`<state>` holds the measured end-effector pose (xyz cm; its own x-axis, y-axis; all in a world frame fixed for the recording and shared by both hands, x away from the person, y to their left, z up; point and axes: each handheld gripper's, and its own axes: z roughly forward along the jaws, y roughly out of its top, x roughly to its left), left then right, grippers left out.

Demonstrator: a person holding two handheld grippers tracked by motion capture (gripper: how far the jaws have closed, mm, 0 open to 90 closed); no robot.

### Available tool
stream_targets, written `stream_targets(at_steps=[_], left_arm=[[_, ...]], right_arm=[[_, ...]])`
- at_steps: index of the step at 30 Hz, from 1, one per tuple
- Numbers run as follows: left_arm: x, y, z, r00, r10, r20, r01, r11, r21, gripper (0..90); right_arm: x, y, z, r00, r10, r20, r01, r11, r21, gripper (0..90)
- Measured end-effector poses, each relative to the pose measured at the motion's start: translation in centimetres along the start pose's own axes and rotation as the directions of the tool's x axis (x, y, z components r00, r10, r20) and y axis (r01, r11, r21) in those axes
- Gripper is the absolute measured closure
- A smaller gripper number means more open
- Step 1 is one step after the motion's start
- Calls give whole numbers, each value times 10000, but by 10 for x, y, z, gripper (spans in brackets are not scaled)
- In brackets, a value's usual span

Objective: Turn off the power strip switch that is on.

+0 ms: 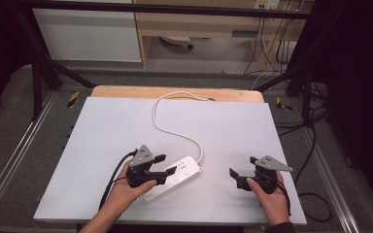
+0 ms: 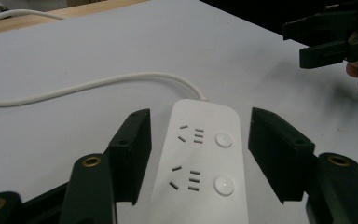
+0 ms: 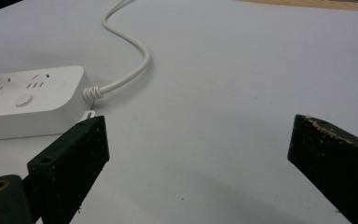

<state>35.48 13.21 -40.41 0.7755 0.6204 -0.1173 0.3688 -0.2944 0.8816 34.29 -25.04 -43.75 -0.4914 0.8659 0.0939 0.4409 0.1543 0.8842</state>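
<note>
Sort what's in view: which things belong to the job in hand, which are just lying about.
In the job: power strip, its white cord, left gripper straddling it with gaps both sides, right gripper open nearby.
Lying about: black cables beside the table, wheeled chair base.

A white sheet (image 1: 126, 126) is laid over the wooden tabletop (image 1: 175, 91), which is framed by black struts (image 1: 39, 73). Grey carpet (image 1: 9, 121) is seen on the floor around it. Beyond stand a white cabinet (image 1: 87, 34) and a wooden shelf unit (image 1: 199, 24), with dark cables (image 1: 267, 48) hung nearby.
</note>
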Motion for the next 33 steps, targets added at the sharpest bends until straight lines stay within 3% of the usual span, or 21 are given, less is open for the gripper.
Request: stream_targets(at_steps=[15,26,33], left_arm=[[-2,0,1,9998,-150,111,147,9997,195,688],[-2,-1,5,9993,-197,320,186,9992,342,831],[-2,-1,6,9987,-228,449,210,9990,397,871]], right_arm=[[0,0,0,10000,1,-10,-1,10000,-5,56],[0,0,0,10000,-1,-4,1,10000,-13,56],[0,0,0,10000,13,8,-13,10000,-16,55]])
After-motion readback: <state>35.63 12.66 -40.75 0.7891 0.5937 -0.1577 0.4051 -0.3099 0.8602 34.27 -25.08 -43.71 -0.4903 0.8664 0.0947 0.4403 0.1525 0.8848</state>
